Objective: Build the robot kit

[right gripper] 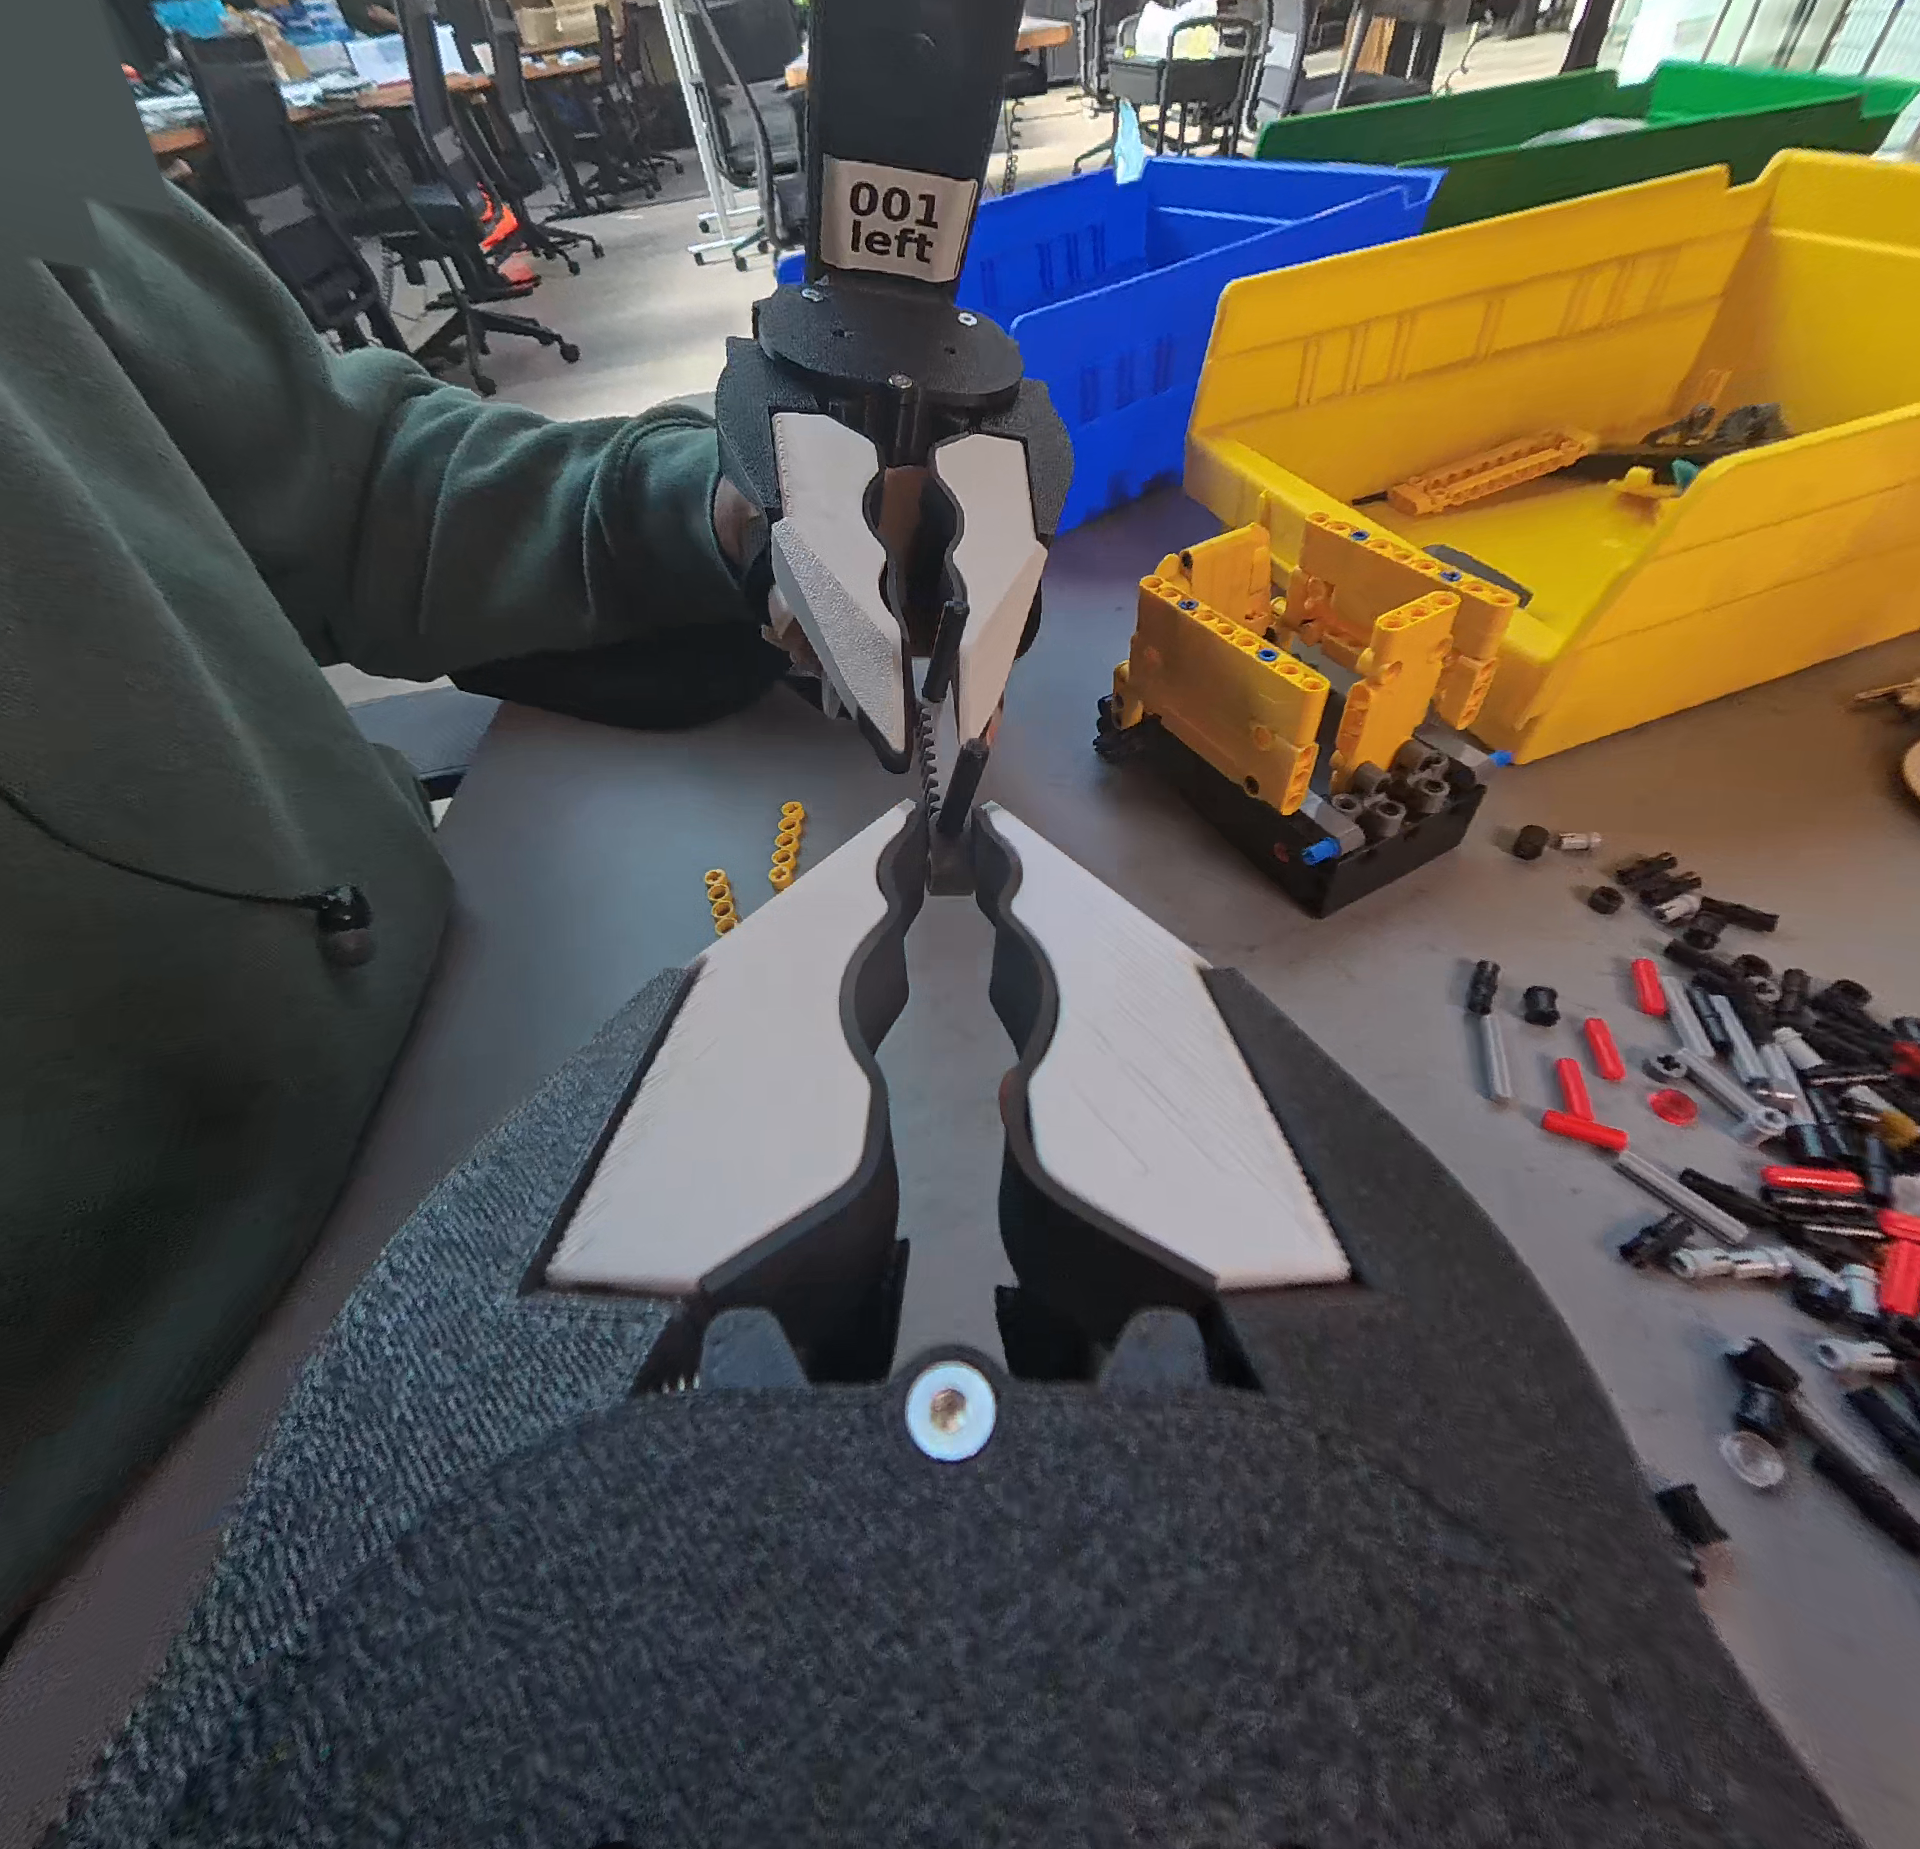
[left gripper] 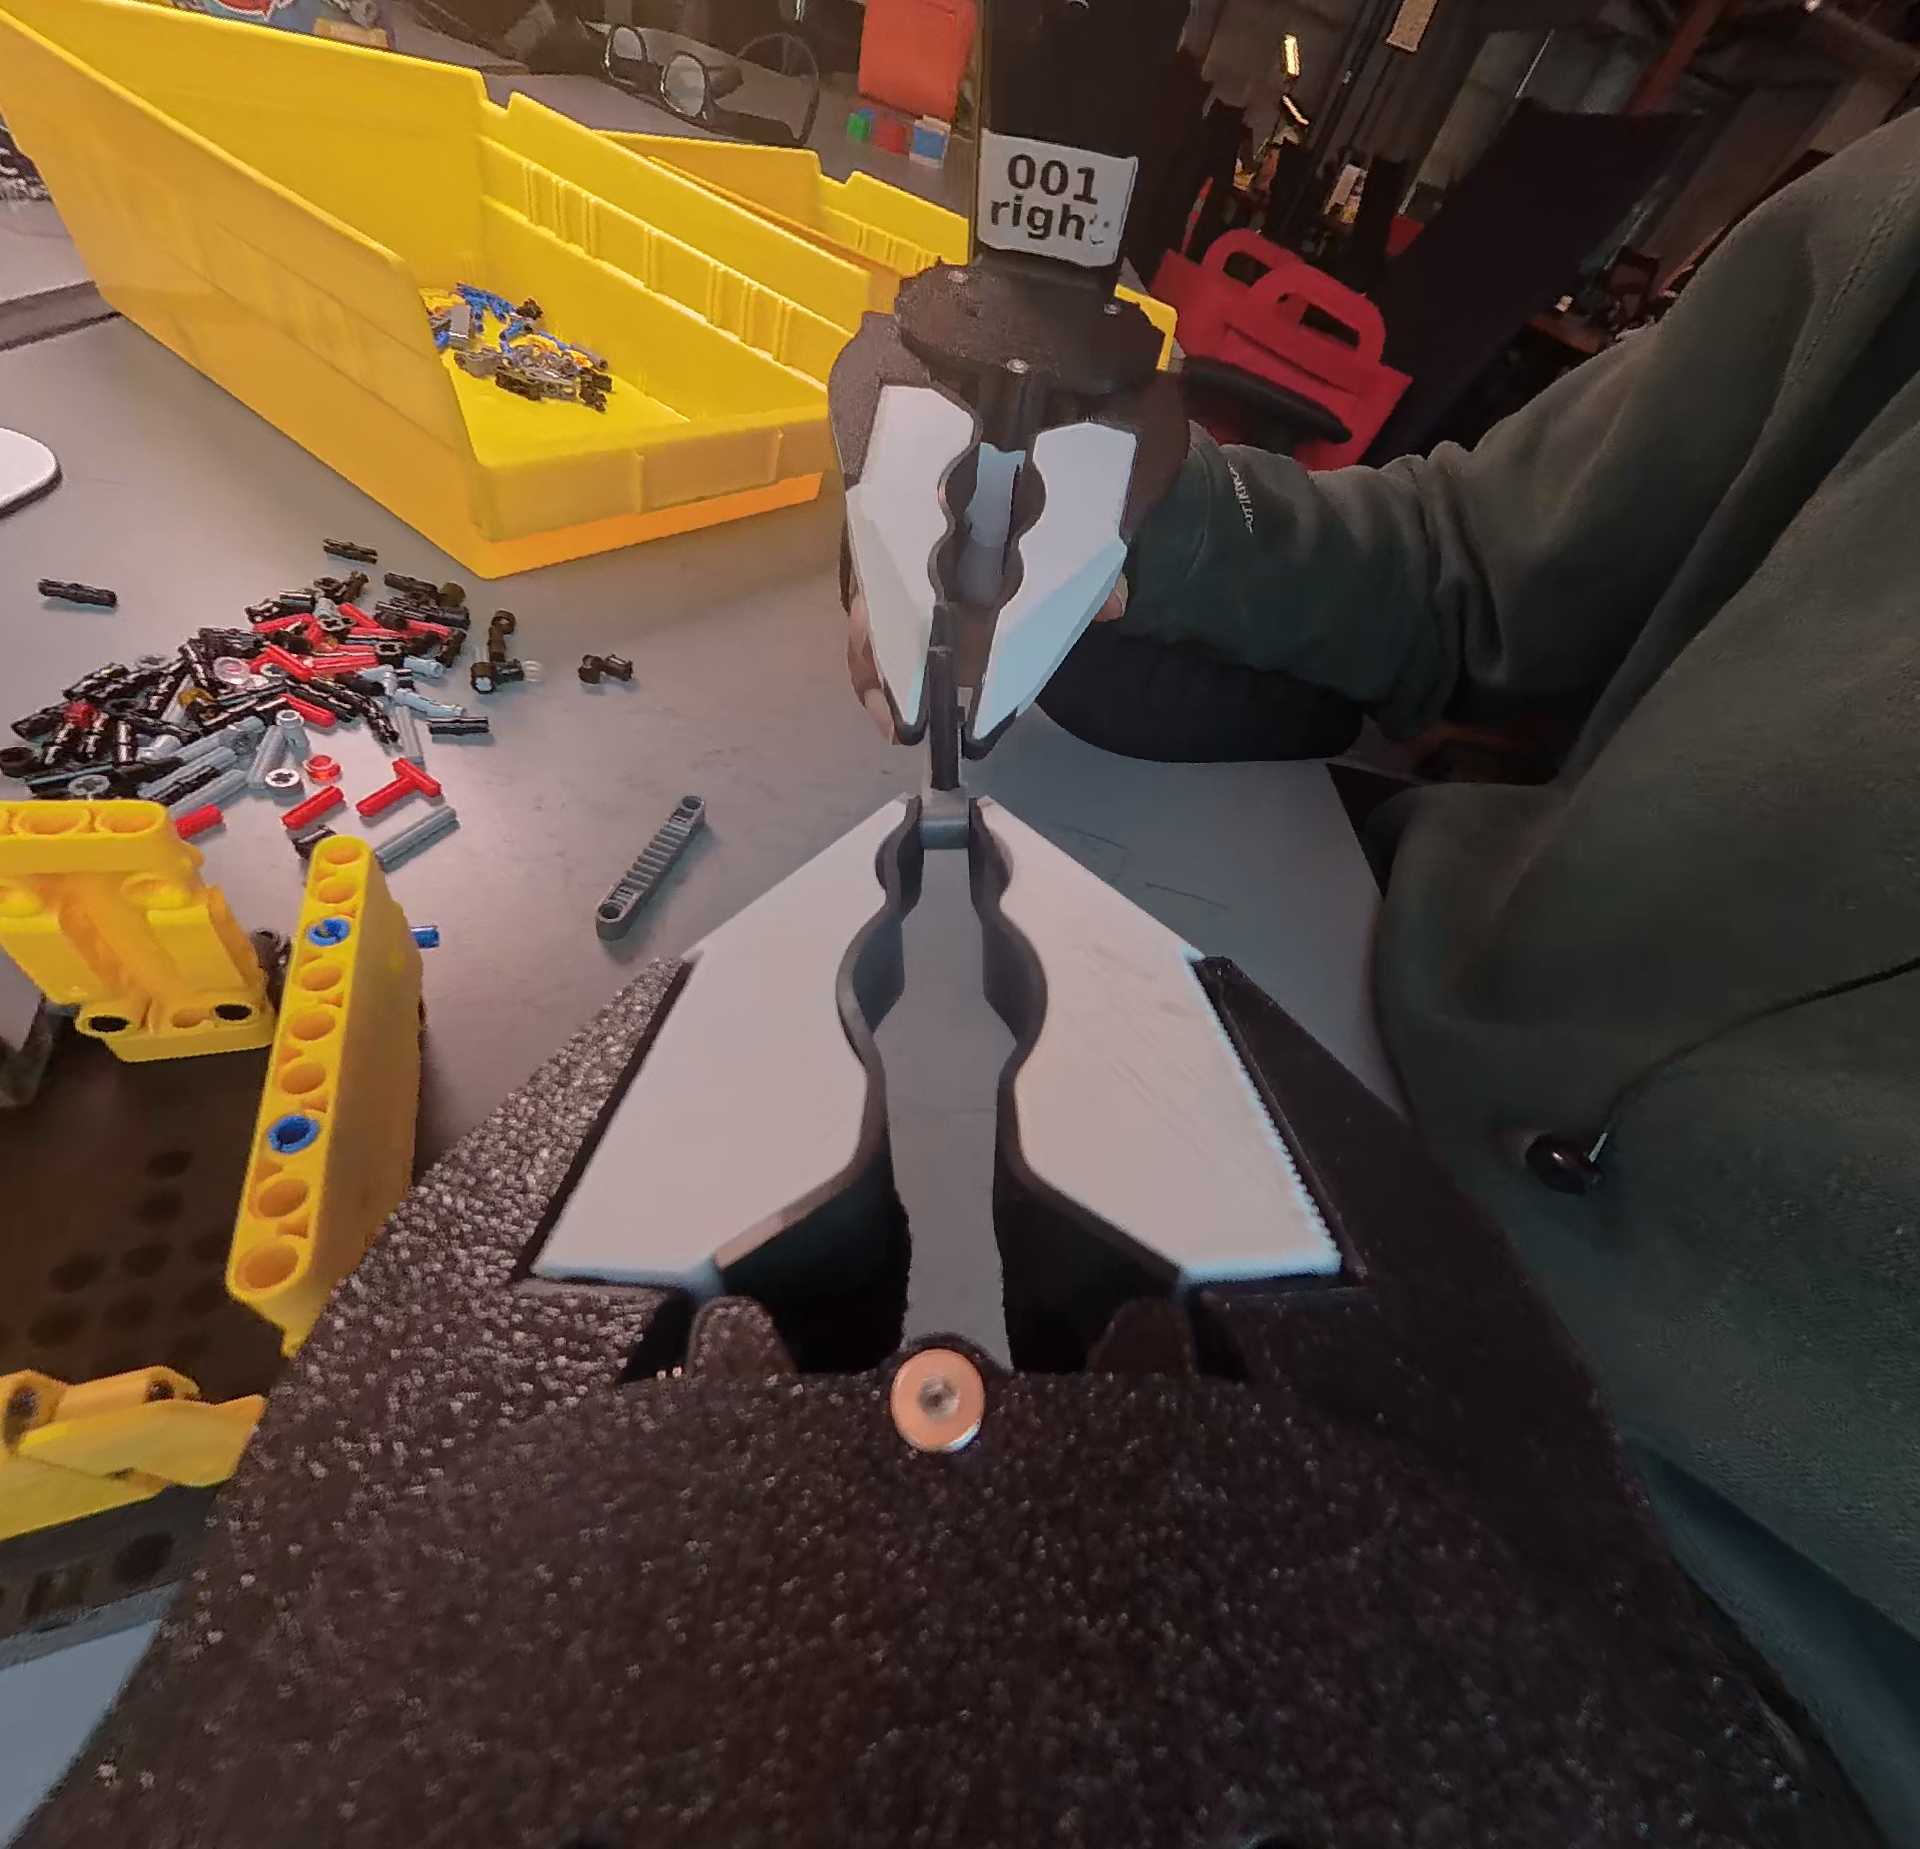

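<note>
My left gripper (left gripper: 943, 810) is shut on a dark grey toothed rack piece (left gripper: 943, 829), seen end-on between its tips. In the right wrist view the left gripper (right gripper: 935, 750) points toward the camera with the rack (right gripper: 928, 734) running along its fingers. My right gripper (right gripper: 948, 825) is shut on a short black pin (right gripper: 961, 786) that sticks out of its tips. It faces the left gripper tip to tip above the grey table, and the pin's end meets the rack. In the left wrist view the right gripper (left gripper: 943, 745) holds the pin (left gripper: 941, 703).
A partly built yellow model (right gripper: 1299, 656) stands on the table, also low left in the left wrist view (left gripper: 322, 1072). Small black, red and grey parts are piled (left gripper: 260, 687) beside it. A loose rack (left gripper: 652, 869), yellow bins (left gripper: 644, 480) and a blue bin (right gripper: 1122, 272) lie beyond. A person's green sleeve (left gripper: 1455, 552) is close. Only a small space, under 4 cm, lies between the two pairs of fingers.
</note>
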Demonstrator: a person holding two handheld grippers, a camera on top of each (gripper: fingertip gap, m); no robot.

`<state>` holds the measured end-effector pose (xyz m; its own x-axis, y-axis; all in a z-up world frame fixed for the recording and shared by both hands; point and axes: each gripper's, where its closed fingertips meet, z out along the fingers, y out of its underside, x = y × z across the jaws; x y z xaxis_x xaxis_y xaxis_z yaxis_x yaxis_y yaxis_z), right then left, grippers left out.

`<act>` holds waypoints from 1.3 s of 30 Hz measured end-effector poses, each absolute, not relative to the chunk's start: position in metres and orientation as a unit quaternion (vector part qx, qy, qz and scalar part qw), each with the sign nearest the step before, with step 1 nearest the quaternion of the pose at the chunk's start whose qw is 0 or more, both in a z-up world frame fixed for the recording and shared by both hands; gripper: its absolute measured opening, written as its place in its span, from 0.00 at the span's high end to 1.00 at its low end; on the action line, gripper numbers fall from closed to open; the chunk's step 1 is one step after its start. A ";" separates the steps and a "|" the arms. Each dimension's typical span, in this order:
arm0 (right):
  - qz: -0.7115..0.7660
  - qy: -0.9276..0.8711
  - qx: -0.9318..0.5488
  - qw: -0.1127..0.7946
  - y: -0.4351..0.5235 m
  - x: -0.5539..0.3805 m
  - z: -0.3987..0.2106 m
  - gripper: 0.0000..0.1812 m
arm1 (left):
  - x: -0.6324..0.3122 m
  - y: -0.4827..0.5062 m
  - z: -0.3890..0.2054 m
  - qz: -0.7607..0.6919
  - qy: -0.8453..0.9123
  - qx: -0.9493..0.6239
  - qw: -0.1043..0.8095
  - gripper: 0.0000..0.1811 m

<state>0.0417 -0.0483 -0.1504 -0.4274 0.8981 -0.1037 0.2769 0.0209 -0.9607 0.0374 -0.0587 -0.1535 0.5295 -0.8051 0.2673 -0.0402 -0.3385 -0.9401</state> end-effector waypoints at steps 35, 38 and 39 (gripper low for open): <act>0.274 -0.713 -0.287 0.578 -0.042 0.031 -0.136 0.83 | 0.035 -0.059 -0.138 -0.631 0.111 -0.669 0.377 0.96; 0.281 -0.710 -0.296 0.573 -0.045 0.028 -0.137 0.83 | 0.039 -0.059 -0.139 -0.623 0.115 -0.673 0.381 0.96; 0.283 -0.708 -0.303 0.572 -0.044 0.027 -0.138 0.83 | 0.038 -0.058 -0.139 -0.621 0.113 -0.674 0.384 0.97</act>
<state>0.0270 -0.0444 -0.1376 -0.1627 0.7534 0.6371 0.1053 0.6553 -0.7480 0.0383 -0.0578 -0.1395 0.2036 -0.6290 0.7503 0.3234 -0.6801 -0.6579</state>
